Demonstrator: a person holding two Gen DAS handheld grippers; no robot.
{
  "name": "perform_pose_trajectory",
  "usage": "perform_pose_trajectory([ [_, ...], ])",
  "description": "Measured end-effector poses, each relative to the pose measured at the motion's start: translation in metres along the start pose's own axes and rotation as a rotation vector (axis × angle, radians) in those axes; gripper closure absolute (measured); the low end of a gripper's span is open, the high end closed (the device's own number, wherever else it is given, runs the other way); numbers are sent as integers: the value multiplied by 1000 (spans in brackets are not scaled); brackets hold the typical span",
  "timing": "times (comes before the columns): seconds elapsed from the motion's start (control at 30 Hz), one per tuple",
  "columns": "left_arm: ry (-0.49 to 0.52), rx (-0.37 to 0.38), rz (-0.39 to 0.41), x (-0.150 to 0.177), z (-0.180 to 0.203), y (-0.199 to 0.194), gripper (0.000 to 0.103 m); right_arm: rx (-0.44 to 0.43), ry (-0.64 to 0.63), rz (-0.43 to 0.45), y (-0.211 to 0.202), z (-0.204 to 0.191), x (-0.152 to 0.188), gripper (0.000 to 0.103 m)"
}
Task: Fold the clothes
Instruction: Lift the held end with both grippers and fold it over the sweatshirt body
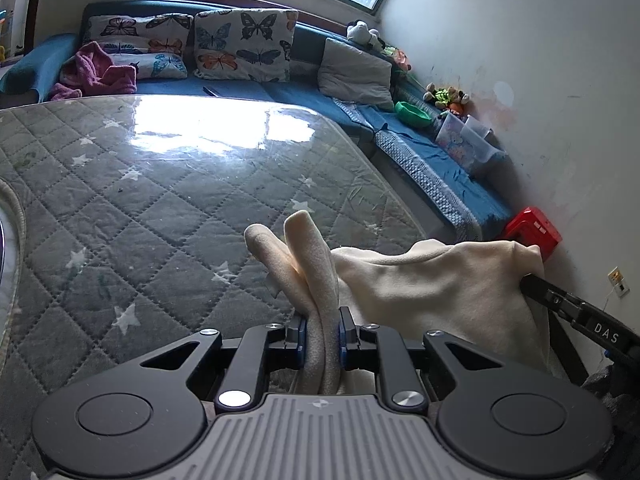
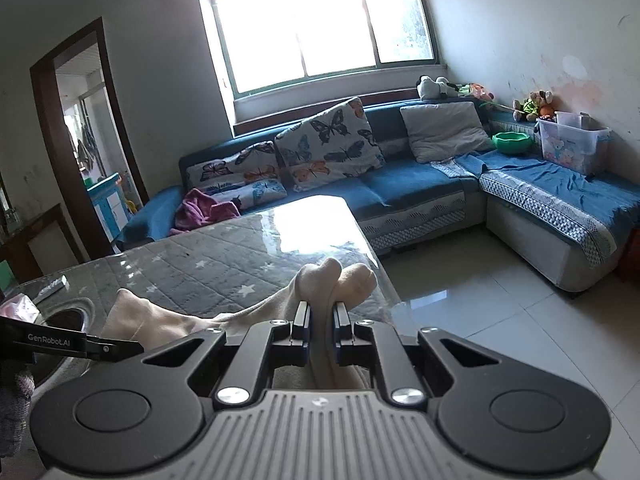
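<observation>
A cream fleece garment hangs between my two grippers above the near edge of the grey quilted table. My left gripper is shut on a doubled fold of it that sticks up past the fingers. My right gripper is shut on another bunched fold of the garment. The right gripper's arm shows at the right edge of the left wrist view. The left gripper's arm shows at the left edge of the right wrist view. The garment's lower part is hidden under the grippers.
The table has a glossy cover and star pattern. A blue corner sofa with butterfly cushions stands behind it. A purple cloth lies on the sofa. A green bowl, a clear box, a red stool stand right.
</observation>
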State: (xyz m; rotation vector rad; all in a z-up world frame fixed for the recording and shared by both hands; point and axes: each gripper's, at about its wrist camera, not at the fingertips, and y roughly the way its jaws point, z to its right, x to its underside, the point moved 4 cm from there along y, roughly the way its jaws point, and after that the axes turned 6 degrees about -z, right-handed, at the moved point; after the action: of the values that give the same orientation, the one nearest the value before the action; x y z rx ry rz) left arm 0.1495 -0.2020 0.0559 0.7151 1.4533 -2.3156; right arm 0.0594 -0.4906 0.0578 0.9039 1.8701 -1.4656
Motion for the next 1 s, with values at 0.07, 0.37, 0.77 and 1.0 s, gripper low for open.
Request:
perform_pose_trajectory([
  [0.07, 5, -6, -4, 0, 1, 2, 87, 1, 3, -6, 4, 2, 1, 93],
  [0.37, 30, -27, -16, -3, 4, 9, 87, 6, 12, -22, 12, 4, 4, 93],
  [0.77, 56, -50, -29, -1, 8, 18, 87, 32, 17, -50, 21, 13, 11, 93],
  [1.0, 62, -66, -40, 1, 8, 21, 86, 54, 15, -79, 31, 18, 16, 93],
])
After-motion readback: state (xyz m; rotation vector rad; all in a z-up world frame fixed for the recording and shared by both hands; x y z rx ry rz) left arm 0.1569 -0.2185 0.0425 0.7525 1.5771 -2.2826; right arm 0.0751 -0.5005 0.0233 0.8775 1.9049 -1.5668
